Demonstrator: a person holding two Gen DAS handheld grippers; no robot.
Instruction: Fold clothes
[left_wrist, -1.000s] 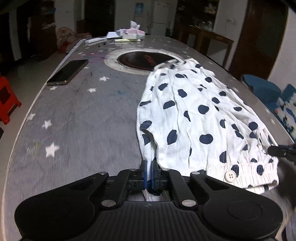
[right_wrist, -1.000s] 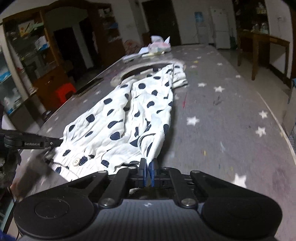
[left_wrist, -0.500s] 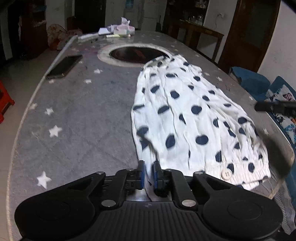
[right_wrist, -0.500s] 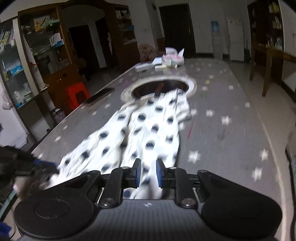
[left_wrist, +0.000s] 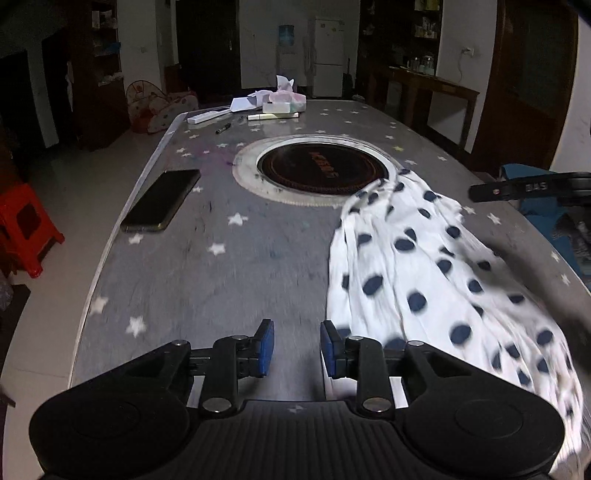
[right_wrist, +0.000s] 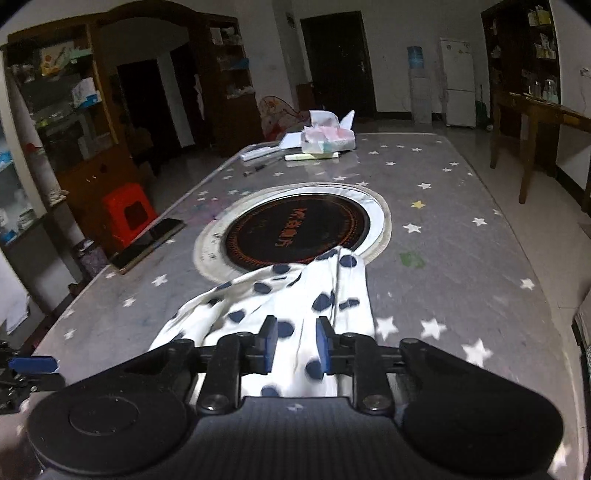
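Note:
A white garment with dark blue dots (left_wrist: 424, 280) lies folded lengthwise on the grey star-patterned table (left_wrist: 229, 266), its far end touching the round hob ring. My left gripper (left_wrist: 297, 349) hovers over bare table just left of the cloth's near edge; its jaws are opening with nothing between them. In the right wrist view the same garment (right_wrist: 295, 295) runs under my right gripper (right_wrist: 295, 345), whose jaws are opening above the cloth without pressing on it. The right gripper's dark finger (left_wrist: 517, 188) shows at the right edge of the left wrist view.
A round black hob (left_wrist: 321, 170) is set in the table's middle. A dark phone (left_wrist: 162, 199) lies near the left edge. A tissue pack (left_wrist: 284, 101), papers and a pen sit at the far end. A red stool (left_wrist: 26, 229) stands on the floor to the left.
Both grippers let go of the garment's near corners and opened. Both drew back and rose; the left one slid left off the cloth, the right one moved over its middle.

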